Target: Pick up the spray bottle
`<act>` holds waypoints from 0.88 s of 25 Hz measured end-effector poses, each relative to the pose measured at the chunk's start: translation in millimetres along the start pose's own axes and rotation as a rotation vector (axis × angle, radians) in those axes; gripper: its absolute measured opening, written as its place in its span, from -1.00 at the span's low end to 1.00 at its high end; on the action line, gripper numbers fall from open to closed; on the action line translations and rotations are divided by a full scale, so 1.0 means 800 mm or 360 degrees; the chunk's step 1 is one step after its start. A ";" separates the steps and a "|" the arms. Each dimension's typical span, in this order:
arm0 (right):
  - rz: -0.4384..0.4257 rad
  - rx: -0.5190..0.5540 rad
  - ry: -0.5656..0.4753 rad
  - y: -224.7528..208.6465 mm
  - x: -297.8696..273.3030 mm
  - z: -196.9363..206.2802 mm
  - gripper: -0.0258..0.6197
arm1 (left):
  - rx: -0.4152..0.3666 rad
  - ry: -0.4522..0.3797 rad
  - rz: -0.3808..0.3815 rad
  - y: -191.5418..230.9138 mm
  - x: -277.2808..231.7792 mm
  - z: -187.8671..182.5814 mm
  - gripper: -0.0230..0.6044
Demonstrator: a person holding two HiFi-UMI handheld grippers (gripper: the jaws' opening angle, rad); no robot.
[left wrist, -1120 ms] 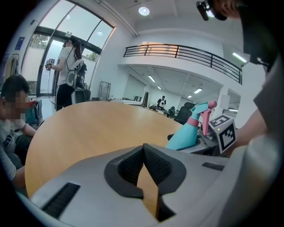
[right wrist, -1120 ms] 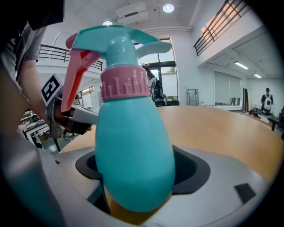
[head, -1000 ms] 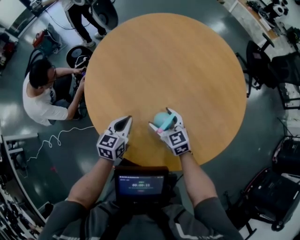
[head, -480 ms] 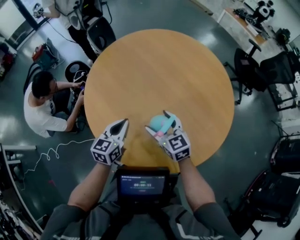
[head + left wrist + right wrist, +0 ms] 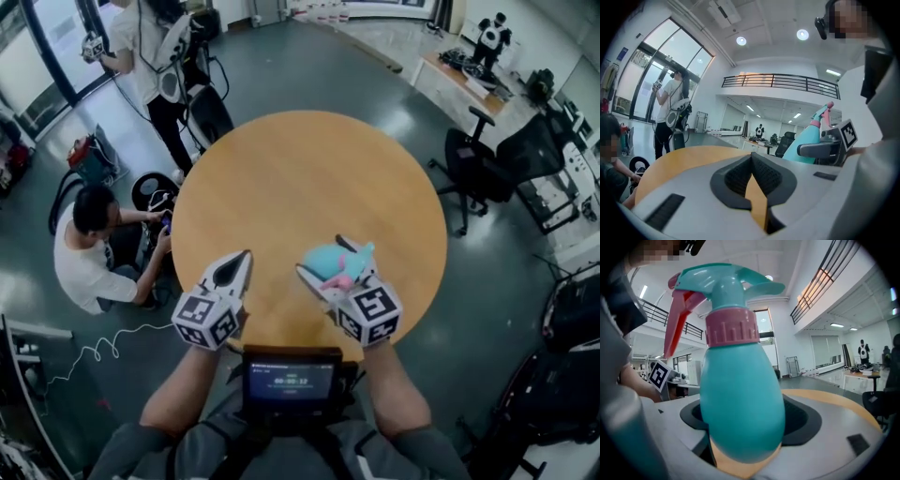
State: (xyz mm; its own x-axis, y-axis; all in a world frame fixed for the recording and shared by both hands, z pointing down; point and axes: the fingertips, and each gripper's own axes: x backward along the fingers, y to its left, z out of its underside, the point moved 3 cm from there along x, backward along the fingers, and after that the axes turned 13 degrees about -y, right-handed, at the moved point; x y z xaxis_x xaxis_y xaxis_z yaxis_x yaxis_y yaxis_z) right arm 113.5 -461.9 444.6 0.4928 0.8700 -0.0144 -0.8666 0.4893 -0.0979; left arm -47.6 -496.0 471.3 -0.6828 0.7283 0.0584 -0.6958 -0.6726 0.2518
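A teal spray bottle with a pink collar and red trigger is held upright off the round wooden table, clear of its top. My right gripper is shut on the bottle's round body. In the right gripper view the spray bottle fills the middle, wedged between both jaws, its trigger pointing left. My left gripper hovers beside it at the left, shut with nothing in it. In the left gripper view the jaws of my left gripper meet, and the spray bottle shows at the right.
A person crouches on the floor left of the table, and another person stands at the back left. Office chairs stand to the right. A screen sits at my chest.
Both grippers have risen, and the spray bottle has come up off the table with the right one. The table looks smaller and farther below than before.
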 end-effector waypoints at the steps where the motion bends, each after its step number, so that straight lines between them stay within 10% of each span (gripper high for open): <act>1: 0.0019 0.0005 -0.0009 0.001 0.005 -0.009 0.41 | 0.0005 -0.0010 0.0020 -0.004 -0.002 -0.007 -0.94; 22: 0.0954 0.0092 -0.0164 -0.080 0.257 -0.111 0.41 | 0.0134 0.0129 0.0888 -0.239 -0.105 -0.045 -0.94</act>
State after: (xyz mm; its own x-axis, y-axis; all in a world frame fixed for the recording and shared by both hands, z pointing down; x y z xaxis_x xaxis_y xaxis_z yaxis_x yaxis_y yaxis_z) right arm 277.4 -319.9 359.4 -0.0894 0.9949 0.0464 -0.9950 -0.0871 -0.0483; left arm 134.6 -433.0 383.8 -0.9590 0.2513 0.1309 -0.2073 -0.9373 0.2802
